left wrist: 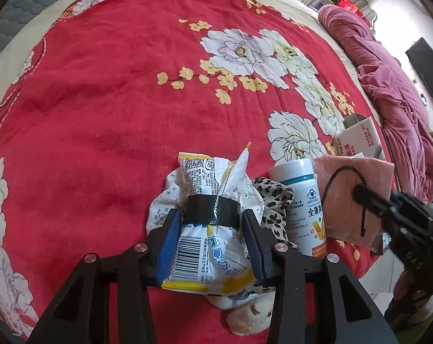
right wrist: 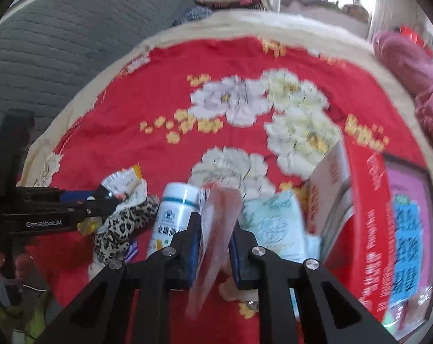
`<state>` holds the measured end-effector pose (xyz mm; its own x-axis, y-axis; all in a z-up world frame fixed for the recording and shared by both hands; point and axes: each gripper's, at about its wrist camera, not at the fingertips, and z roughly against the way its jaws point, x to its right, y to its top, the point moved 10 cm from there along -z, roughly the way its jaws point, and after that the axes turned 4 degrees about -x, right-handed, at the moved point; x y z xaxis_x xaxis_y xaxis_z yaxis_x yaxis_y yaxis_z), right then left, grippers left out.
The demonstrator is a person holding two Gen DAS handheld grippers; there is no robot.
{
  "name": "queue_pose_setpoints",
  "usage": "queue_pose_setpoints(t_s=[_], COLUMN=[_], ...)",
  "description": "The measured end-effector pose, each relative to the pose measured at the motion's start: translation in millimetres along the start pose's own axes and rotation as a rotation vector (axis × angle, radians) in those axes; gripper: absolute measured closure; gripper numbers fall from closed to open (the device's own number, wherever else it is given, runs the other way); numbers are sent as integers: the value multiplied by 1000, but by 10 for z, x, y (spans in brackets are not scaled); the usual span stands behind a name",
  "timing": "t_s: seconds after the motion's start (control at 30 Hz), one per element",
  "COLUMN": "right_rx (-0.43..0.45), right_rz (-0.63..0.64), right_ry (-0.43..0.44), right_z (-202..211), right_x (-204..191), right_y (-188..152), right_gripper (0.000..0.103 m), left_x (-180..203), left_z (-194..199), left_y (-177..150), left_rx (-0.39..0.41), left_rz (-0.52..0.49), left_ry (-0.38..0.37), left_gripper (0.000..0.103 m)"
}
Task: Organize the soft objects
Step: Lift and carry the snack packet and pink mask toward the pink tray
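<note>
Nearest my left cam: white-and-yellow snack packet [left wrist: 209, 229] with a black tape band around its middle, sitting between the left gripper [left wrist: 213, 229] jaws. Blue pads press both sides of it, so left is clamped on the packet. Under it a white floral cloth [left wrist: 159, 209] and, at the bottom edge, a small plush toy [left wrist: 250, 312], partly hidden.

Right of the packet: leopard-print fabric [left wrist: 273, 209], then a white supplement bottle [left wrist: 302, 200] with a teal ring, lying touching the fabric. All of it on the bed, on a red blanket with white flowers [left wrist: 101, 114].

Right gripper [right wrist: 216, 246]: jaws nearly closed on a thin pink bagged cloth [right wrist: 219, 229]. Pads squeeze it edge-on, and it hangs down below them. From the left cam the same pink piece shows face-on, lifted beside the bottle.

Right cam is motion-blurred. Just right of the pink piece, a pale mint soft pack [right wrist: 276, 223]; behind it a white carton with red print [right wrist: 331, 189]; far right a big red box [right wrist: 374, 229]. Rolled maroon quilt [left wrist: 388, 80] along the bed's far right side.
</note>
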<state>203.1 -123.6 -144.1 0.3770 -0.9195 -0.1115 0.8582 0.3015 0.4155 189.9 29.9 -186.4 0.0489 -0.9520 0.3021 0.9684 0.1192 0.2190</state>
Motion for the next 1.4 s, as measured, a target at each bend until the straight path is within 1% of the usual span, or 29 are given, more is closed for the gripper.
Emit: queue_pose_setpoints(t_s=[0.07,0.1,0.13,0.2,0.4,0.5,0.63,0.83,1.0,1.1,1.2,1.3,1.4], right_rx=[-13,-15,-17,-4,47,78,103,131,147,142,148,153,174], right_rz=[-23,-37,-54,-89,-117,-131,-153,-165,-181,-184,-190,-195,-213], right_ry=[9,15,25,46,48,70,101,116,134,147,153,156,169], right_z=[-67,-81,-91,-64,150,283,427,609,702,718,742,791,890], right_x=[4,9,21,58,145,161,170,168,163,147,146,159,208], right_y=[-30,-41,-51,-56,-8,34,58,64,40,14,-4,-7,10], right_gripper=[85,89,95,95,95,95,95,95,95,95,95,95,95], left_x=[-15,-17,-17,-23,11,41,65,117,121,137,116,182,322], left_z=[-32,-44,-60,-77,-11,84,285,532,525,425,310,367,504], left_y=[1,5,7,12,10,3,-6,18,-84,-185,-315,-363,-328], left_rx=[-6,-7,-10,-7,14,32,66,109,93,68,43,60,85], left_rz=[5,5,5,12,12,3,15,29,33,22,34,21,-19], left_ry=[2,0,-3,-6,-16,-28,-46,-78,-86,-101,-88,-89,-73], left_gripper=[58,58,59,60,64,64,64,64,64,63,63,63,63])
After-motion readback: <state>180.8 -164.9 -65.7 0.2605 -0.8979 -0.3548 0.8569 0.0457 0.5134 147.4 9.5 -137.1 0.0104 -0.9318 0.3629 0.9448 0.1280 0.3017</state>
